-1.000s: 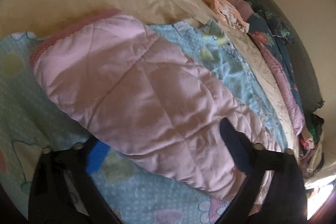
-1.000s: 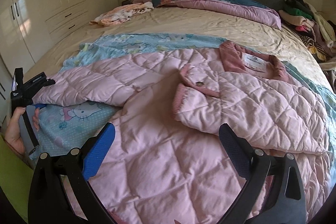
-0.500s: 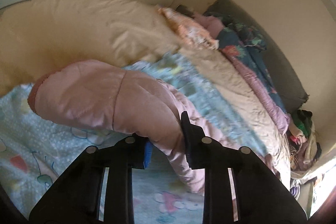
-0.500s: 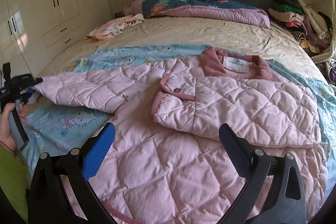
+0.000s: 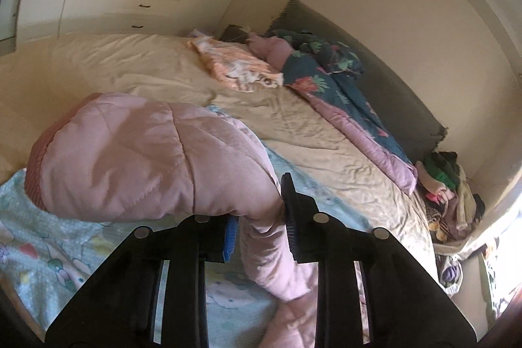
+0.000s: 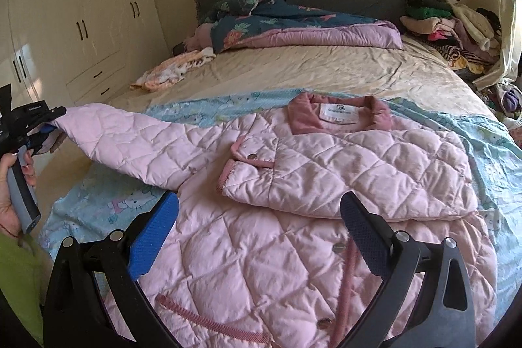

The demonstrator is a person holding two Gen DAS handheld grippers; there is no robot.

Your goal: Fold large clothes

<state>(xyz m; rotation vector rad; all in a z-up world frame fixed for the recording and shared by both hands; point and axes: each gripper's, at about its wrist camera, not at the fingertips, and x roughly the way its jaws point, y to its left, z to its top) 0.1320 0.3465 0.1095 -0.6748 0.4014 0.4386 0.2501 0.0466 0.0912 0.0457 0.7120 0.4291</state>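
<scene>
My left gripper (image 5: 259, 229) is clamping the pink quilted jacket's sleeve (image 5: 137, 158) clear of the bed; my right gripper (image 6: 261, 234) is hovering, jaws apart.

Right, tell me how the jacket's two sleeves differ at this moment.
The left sleeve is stretched out sideways and lifted off the blue blanket, its end pinched in the left gripper; the right sleeve lies folded flat across the jacket's chest. Nothing grips the right sleeve: the right gripper hovers open above the jacket. The left sleeve's cuff hangs past the fingers; the right sleeve's cuff rests near the front buttons. Both are pink, quilted, with darker ribbed cuffs.
</scene>
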